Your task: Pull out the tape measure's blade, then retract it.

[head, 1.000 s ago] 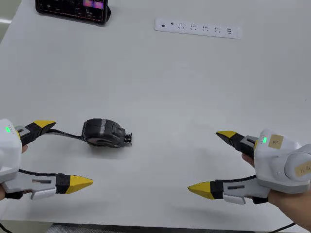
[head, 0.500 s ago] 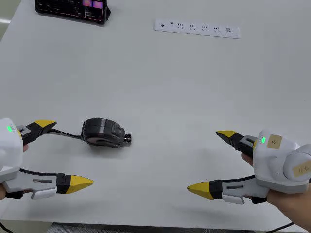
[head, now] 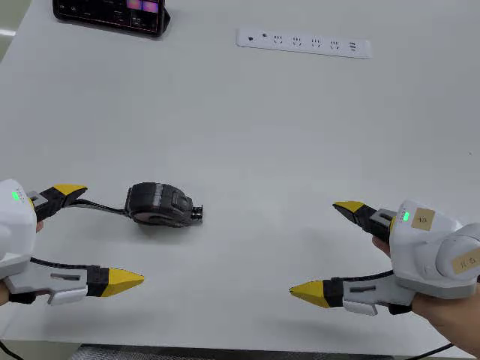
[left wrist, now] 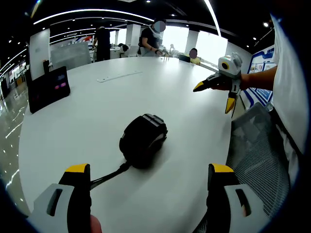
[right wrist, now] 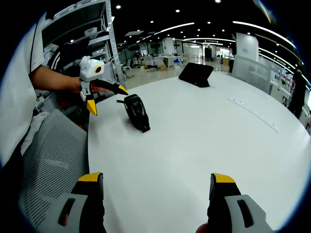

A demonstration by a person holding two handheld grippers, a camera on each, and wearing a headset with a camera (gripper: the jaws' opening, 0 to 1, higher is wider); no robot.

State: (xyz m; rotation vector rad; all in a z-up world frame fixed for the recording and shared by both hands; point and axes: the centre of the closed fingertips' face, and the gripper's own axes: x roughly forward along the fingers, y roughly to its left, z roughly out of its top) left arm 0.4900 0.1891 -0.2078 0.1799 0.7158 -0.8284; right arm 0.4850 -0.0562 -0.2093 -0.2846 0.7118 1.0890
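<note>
A black tape measure (head: 159,205) lies on the white table (head: 247,135), with a black wrist strap trailing to its left; its blade tip points right. My left gripper (head: 97,237) is open, its yellow-tipped jaws on either side of the strap end, just left of the case. The left gripper view has the tape measure (left wrist: 143,141) ahead between the jaws (left wrist: 146,170). My right gripper (head: 330,247) is open and empty, well to the right of the tape. In the right gripper view the tape measure (right wrist: 136,111) lies far ahead to the left, beyond the open jaws (right wrist: 155,182).
A white power strip (head: 304,43) lies at the back of the table. A dark phone on a stand (head: 112,15) sits at the back left. A mesh chair (right wrist: 53,165) stands by the table's near edge.
</note>
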